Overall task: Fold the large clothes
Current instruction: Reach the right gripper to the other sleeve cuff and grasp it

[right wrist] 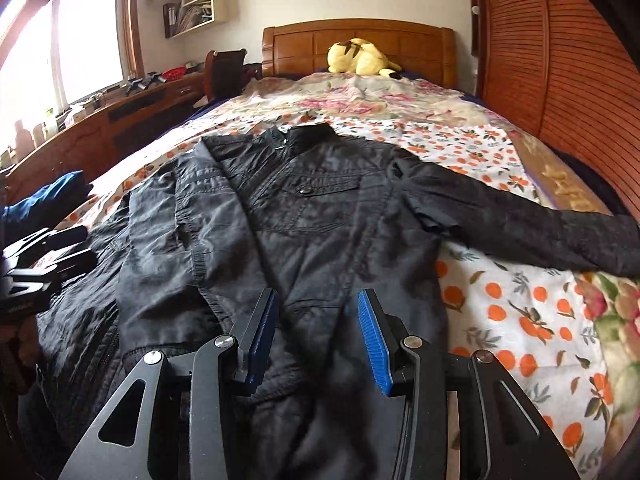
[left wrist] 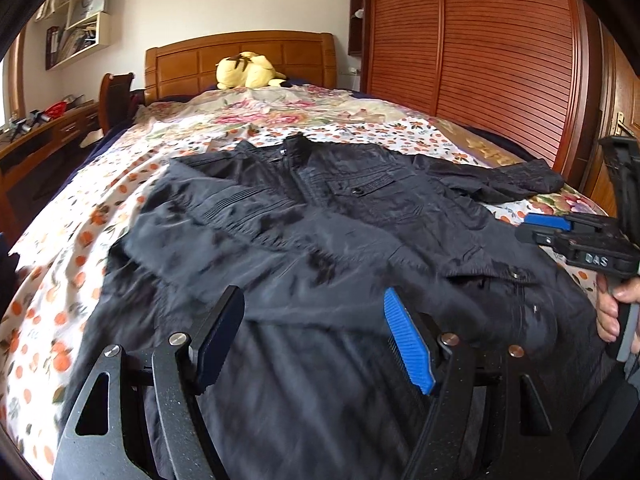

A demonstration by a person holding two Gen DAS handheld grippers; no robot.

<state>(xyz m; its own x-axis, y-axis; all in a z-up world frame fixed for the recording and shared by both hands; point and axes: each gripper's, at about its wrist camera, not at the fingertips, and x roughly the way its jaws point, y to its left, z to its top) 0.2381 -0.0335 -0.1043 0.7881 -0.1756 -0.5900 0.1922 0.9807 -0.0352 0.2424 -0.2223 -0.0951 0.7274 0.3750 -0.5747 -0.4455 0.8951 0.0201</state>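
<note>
Counts on and around the bed

One black jacket [right wrist: 304,216] beneath and ahead of the two hand-held grippers, left hand-held gripper [left wrist: 316,336] and right hand-held gripper [right wrist: 318,340]; one yellow plush toy [right wrist: 360,58] far ahead; one bed [right wrist: 520,320]; one blue garment [right wrist: 44,200] left.

Place: home bedroom
Bed [right wrist: 500,168]: floral sheet, wooden headboard [right wrist: 360,40]
Plush toy [right wrist: 360,58]: yellow, by headboard
Wardrobe [left wrist: 500,40]: slatted wooden doors beside bed
Wall shelves [right wrist: 200,12]: papers, folders
Window [right wrist: 80,40]: above long wooden worktop [right wrist: 120,120]

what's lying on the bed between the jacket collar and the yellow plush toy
Only bare floral bedspread, rumpled, lies between the collar and the plush toy. Both wrist views show it.
</note>
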